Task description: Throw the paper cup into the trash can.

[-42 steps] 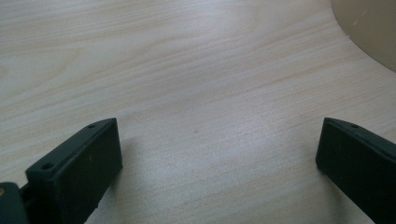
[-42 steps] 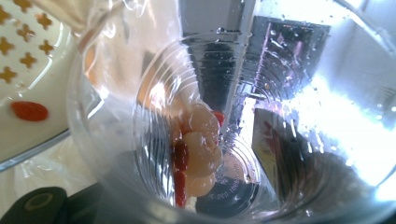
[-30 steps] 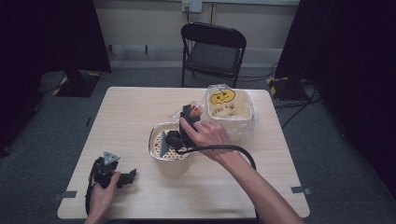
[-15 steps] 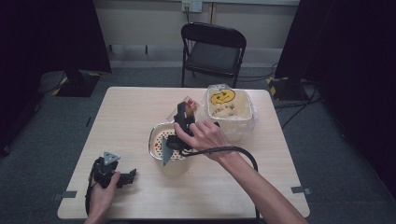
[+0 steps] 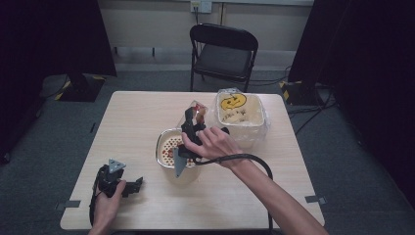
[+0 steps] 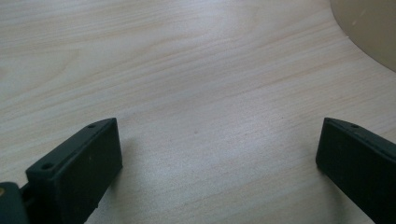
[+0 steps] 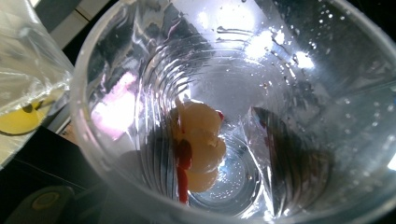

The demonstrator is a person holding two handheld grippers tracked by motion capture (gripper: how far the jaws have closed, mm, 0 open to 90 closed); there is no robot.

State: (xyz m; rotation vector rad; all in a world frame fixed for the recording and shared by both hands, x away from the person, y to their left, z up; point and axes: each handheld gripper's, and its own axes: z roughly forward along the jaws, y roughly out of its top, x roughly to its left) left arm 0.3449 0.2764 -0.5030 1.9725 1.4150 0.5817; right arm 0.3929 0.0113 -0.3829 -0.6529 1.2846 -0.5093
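- The surface (image 5: 147,117) carries it all, with a chair (image 5: 222,51) behind its far edge.
- At far right sits a tub (image 5: 242,120) wrapped in clear film, a yellow face on its lid.
- Just left of it, mid-surface, stands a bowl (image 5: 169,147) with pale, red-flecked food inside.
- My right gripper (image 5: 192,128) is above the bowl's far rim, tipped up — its jaws are clamped on a clear cup (image 5: 198,108).
- In the right gripper view the cup (image 7: 233,112) is seen mouth-on, wet inside, with a pale lump of food (image 7: 198,144) streaked red near its bottom.
- My left gripper (image 5: 117,180) rests at the near left corner, well apart from the bowl — its jaws stand wide, nothing between them but bare wood (image 6: 205,93).
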